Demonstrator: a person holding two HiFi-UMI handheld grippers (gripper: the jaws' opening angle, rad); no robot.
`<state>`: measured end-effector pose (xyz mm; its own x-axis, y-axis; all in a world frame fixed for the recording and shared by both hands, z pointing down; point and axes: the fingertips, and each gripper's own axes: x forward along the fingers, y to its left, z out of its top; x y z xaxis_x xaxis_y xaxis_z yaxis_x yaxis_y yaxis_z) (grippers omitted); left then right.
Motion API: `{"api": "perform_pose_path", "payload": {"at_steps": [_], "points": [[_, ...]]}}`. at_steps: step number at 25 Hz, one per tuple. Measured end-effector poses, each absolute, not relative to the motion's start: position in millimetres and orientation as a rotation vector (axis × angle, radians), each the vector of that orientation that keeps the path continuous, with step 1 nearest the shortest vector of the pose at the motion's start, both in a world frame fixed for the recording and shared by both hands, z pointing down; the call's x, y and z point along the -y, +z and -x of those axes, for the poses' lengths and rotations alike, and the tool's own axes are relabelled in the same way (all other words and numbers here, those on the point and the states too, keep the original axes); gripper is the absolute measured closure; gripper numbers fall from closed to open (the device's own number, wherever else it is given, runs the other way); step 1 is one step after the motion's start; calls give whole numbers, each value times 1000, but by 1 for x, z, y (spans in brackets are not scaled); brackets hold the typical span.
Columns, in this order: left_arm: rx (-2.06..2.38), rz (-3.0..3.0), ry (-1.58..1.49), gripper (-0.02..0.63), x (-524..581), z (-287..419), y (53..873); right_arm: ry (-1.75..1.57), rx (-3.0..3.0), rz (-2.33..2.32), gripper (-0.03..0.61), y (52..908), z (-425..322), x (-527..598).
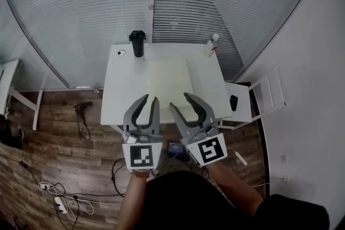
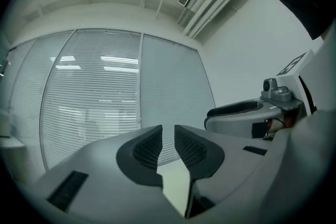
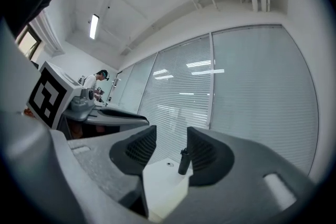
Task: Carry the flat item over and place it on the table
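Note:
A pale cream flat sheet (image 1: 168, 82) lies on the middle of the white table (image 1: 121, 95). Both grippers hover over the table's near edge, just short of the sheet. My left gripper (image 1: 150, 98) is open by a narrow gap and holds nothing; in the left gripper view its jaws (image 2: 168, 136) point at the blinds. My right gripper (image 1: 179, 100) is open wider and is also empty. In the right gripper view its jaws (image 3: 171, 139) frame the table (image 3: 163, 183) and a black tumbler (image 3: 183, 161).
The black tumbler (image 1: 137, 43) stands at the table's far left and a small bottle (image 1: 214, 44) at its far right. A white chair (image 1: 253, 98) with a dark object (image 1: 233, 102) on it stands to the right. A hair dryer (image 1: 81, 109) and cables (image 1: 59, 202) lie on the wooden floor.

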<state>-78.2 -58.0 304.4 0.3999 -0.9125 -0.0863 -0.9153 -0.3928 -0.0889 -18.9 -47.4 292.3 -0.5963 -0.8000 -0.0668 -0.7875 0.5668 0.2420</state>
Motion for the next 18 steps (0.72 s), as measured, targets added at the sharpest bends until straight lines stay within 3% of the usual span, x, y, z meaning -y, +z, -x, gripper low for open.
{"api": "perform_pose_path", "payload": {"at_steps": [13, 18], "points": [[-1609, 2506, 119, 603, 24, 76, 271, -616, 2683, -1448, 566, 260, 23, 18], [-1594, 2513, 107, 609, 17, 76, 269, -667, 2681, -1456, 580, 253, 23, 11]]}}
